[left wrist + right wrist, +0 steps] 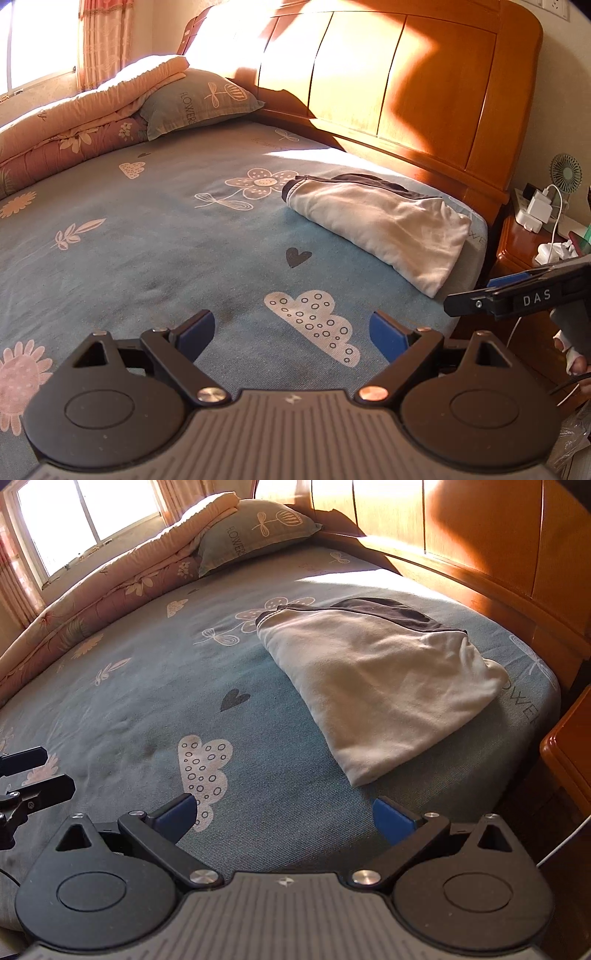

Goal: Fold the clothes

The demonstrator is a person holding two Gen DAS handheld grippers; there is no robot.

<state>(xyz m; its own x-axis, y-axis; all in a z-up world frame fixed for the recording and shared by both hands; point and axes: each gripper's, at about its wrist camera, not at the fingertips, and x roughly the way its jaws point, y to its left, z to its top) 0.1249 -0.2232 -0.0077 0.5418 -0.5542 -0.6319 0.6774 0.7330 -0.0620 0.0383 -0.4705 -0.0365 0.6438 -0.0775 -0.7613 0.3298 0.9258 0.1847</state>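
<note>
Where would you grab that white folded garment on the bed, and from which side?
Probably the near corner of the white garment, approached from the foot of the bed by the open right gripper. That corner points toward it and lies flat and uncovered; the far edge overlaps dark cloth.

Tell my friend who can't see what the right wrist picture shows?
A folded white garment with dark trim lies on a blue patterned bedsheet near the wooden headboard. The right gripper hovers in front, jaws open and empty; a pillow sits farther back.

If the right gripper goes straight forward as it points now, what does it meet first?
Probably the blue bed sheet, then the near corner of the folded white garment. The right gripper is open and empty; depth is uncertain.
</note>
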